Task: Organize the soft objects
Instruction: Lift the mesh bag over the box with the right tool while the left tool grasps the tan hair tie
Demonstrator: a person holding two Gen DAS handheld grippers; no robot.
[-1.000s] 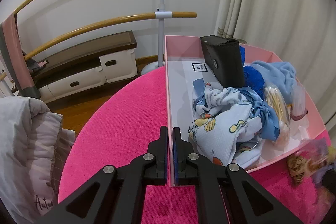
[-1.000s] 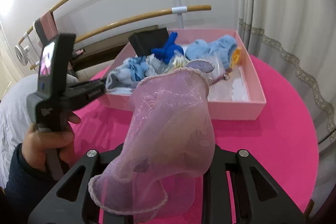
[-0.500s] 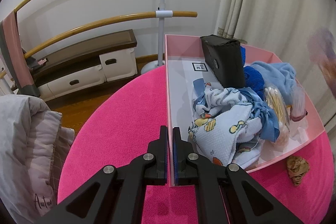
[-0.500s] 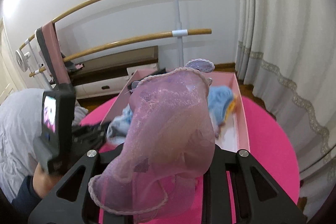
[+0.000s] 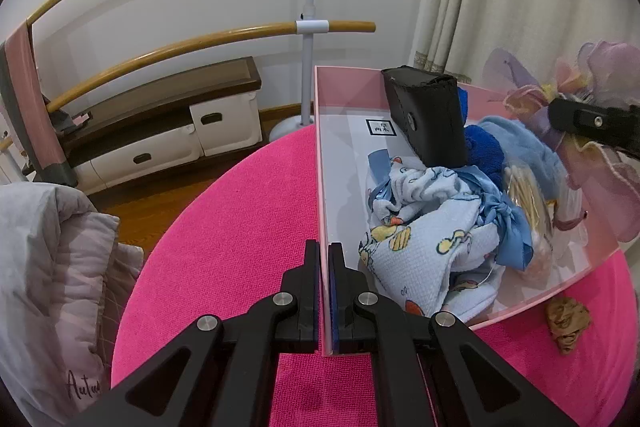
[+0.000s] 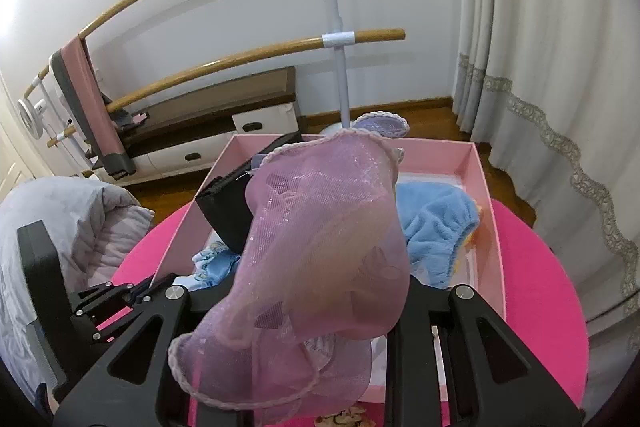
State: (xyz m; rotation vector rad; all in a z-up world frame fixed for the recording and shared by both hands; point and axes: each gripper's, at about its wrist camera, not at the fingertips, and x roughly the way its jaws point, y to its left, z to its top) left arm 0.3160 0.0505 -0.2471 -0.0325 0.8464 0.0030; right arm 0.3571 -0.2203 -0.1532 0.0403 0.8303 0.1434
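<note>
My left gripper [image 5: 325, 267] is shut on the left wall of the pink box [image 5: 320, 155], near its front corner. The box holds a black pouch [image 5: 428, 119], a light-blue printed cloth [image 5: 420, 239], a blue satin ribbon [image 5: 508, 227] and a blue fleece piece [image 5: 520, 143]. My right gripper [image 6: 320, 307] is shut on a sheer lilac sequined fabric [image 6: 320, 227], which drapes over its fingers and hides them. It hangs above the box [image 6: 490, 195]. In the left wrist view that fabric [image 5: 600, 179] shows over the box's right side.
The box stands on a round pink table [image 5: 240, 227]. A crumpled brown item [image 5: 568, 321] lies on the table in front of the box. A grey quilt [image 5: 48, 267] is at the left, a curtain [image 6: 540, 67] at the right, a barre stand [image 5: 310, 27] behind.
My right gripper has carried the lilac fabric forward from the table's front edge to above the box. The left gripper has kept its hold on the box wall.
</note>
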